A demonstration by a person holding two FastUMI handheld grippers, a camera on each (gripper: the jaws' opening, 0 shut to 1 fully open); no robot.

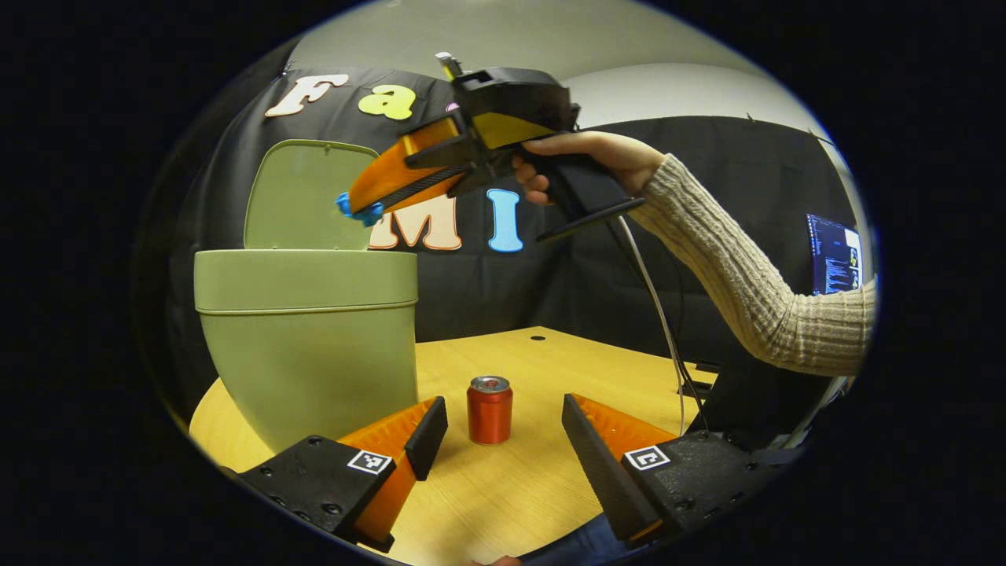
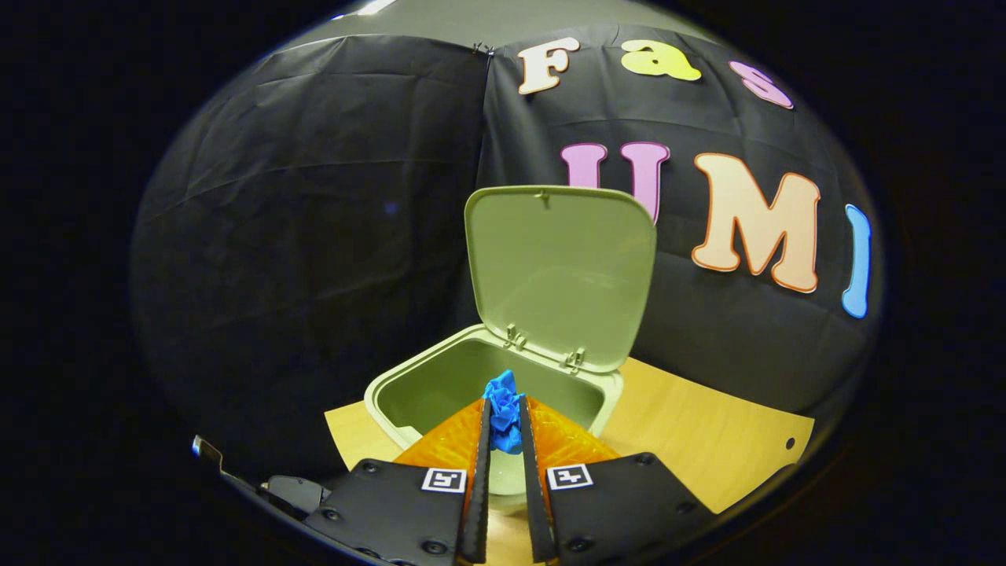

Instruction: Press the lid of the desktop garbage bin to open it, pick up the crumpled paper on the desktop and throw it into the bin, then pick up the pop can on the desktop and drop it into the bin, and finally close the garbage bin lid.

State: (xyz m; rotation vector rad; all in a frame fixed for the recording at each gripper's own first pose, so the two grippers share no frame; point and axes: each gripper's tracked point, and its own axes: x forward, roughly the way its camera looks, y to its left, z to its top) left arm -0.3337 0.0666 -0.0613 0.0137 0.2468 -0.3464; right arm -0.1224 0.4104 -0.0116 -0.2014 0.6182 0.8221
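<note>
Bin (image 1: 306,346) stood at the left of the left gripper view on the wooden counter (image 1: 511,487), lid (image 1: 302,196) swung up and open behind it. Right tool (image 1: 357,211), seen in that view at upper centre, was held by a hand (image 1: 605,157) in a ribbed sleeve, its tip poised over the bin mouth with blue paper showing at the end.

In the right gripper view, lower centre, the right tool was clenched on the crumpled paper (image 2: 503,413), both fingers pressing on the wad, which sat directly above the open bin interior (image 2: 440,385). Judgement: paper drop was the step in hand; the wad looked light and soft, so it should fall free once the fingers part, though it might cling to a pad.

Pop can (image 1: 489,409) stood upright at lower centre of the left gripper view, just right of the bin, well between the fingers of the left tool (image 1: 503,432) but touching neither. Left tool was released, fingers spread wide.

Judgement on the can: thin, stiff-walled, smooth and probably slippery; light if empty. Best taken across the mid-body, squarely, with modest squeeze to avoid denting
</note>
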